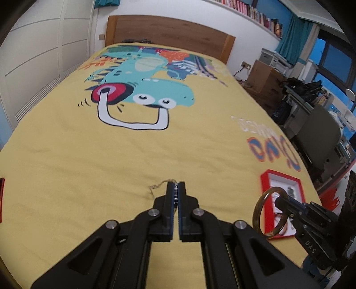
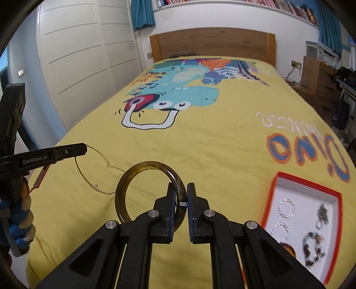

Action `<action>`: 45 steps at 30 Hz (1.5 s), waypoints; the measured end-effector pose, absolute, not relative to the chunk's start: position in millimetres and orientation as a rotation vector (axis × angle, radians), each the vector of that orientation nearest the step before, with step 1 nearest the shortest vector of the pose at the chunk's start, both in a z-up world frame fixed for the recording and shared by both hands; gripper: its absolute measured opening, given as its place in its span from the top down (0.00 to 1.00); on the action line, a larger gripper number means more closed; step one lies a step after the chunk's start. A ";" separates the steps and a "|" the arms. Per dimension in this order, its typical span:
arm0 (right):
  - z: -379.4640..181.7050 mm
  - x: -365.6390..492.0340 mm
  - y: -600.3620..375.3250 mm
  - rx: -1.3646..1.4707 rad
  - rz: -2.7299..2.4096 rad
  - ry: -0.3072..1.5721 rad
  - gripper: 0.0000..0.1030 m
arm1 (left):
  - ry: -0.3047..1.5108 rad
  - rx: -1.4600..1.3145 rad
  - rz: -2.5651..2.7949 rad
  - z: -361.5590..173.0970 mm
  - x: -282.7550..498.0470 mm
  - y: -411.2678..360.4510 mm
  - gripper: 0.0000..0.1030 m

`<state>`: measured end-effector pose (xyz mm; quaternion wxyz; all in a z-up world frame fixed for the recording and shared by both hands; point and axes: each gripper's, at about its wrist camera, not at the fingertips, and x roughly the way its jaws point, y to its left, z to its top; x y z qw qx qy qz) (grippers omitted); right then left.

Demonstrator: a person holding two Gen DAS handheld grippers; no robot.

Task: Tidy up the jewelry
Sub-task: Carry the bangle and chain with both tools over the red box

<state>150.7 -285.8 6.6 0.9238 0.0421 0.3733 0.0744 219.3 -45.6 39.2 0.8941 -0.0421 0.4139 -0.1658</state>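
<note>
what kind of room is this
Most likely a child's or teen's bedroom. The work surface is a bed with a yellow dinosaur-print bedspread and a wooden headboard; a wall shelf of books runs above, and white wardrobe doors stand alongside.

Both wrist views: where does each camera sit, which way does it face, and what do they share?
Left wrist: on the left gripper, facing up the bed; jaws shut on a thin chain.
Right wrist: on the right gripper, facing the headboard; clamps a bangle.
Shared: bed, bangle, chain, red tray, each other's gripper.
</note>
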 end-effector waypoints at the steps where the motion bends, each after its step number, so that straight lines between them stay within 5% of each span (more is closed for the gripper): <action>1: 10.2 143.7 -287.8 0.087 0.148 0.759 0.91 | 0.851 -0.086 -0.350 44.7 213.1 -47.3 0.98; 14: 45.0 55.6 -349.1 0.114 0.035 0.691 0.91 | 0.761 -0.033 -0.486 105.7 145.4 -118.3 0.98; 27: 39.6 31.9 -481.2 0.131 -0.183 0.703 0.91 | 0.745 0.027 -0.695 129.0 141.9 -278.2 0.98; 37: 9.1 72.0 -555.5 0.153 -0.257 0.741 0.91 | 0.820 0.111 -0.697 71.9 187.8 -380.4 0.98; 45: -36.1 119.7 -560.0 0.180 -0.217 0.814 0.91 | 0.966 0.169 -0.636 -12.1 213.0 -382.2 0.98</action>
